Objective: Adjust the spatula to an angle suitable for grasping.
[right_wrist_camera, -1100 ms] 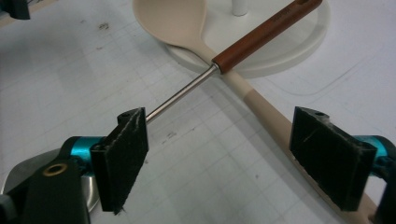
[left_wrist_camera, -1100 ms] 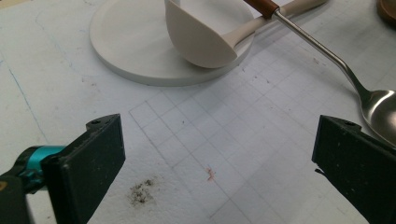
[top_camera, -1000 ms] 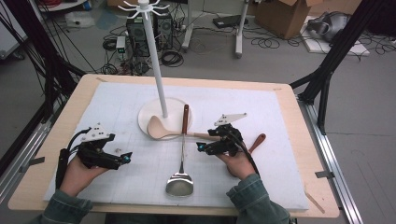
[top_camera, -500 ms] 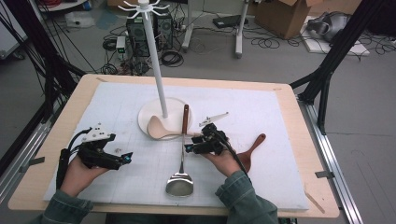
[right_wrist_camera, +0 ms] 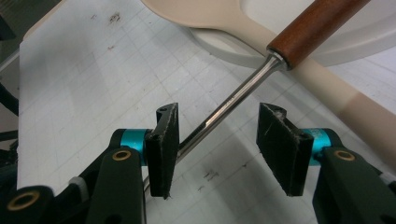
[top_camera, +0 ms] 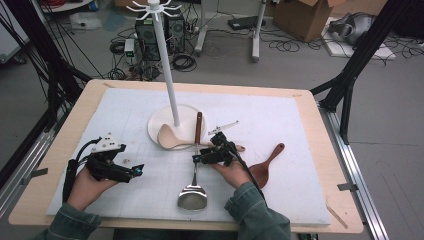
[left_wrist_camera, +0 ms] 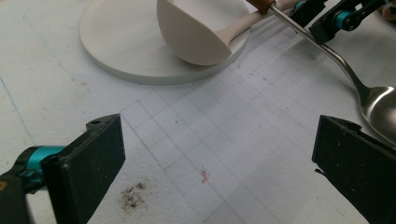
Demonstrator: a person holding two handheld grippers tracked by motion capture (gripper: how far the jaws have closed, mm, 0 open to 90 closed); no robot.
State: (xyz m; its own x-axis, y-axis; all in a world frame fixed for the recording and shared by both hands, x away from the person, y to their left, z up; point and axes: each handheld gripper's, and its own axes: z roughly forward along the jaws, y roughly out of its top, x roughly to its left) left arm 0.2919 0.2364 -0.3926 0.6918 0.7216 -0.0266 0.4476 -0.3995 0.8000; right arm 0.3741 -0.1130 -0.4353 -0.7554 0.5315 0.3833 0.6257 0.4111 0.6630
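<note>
A steel spoon (top_camera: 193, 196) with a brown wooden grip lies on the white mat, its grip resting across a beige ladle (top_camera: 172, 139). My right gripper (top_camera: 197, 159) sits low over the spoon's thin shaft (right_wrist_camera: 233, 100). The shaft runs between the jaws close by the left pad (right_wrist_camera: 168, 135), with a clear gap to the right pad. The jaws have just been closing but do not clamp it. My left gripper (top_camera: 136, 171) rests at the mat's left, open, with bare mat between its jaws (left_wrist_camera: 219, 172).
A white hook stand (top_camera: 170, 85) rises from a round base (top_camera: 165, 122) behind the ladle. A dark brown wooden spoon (top_camera: 265, 167) lies right of my right hand. The wooden table's edge (top_camera: 345, 200) frames the mat.
My right gripper moved left and down from beside the brown wooden spoon to the steel spoon's shaft, and its jaws narrowed. The left gripper stayed put.
</note>
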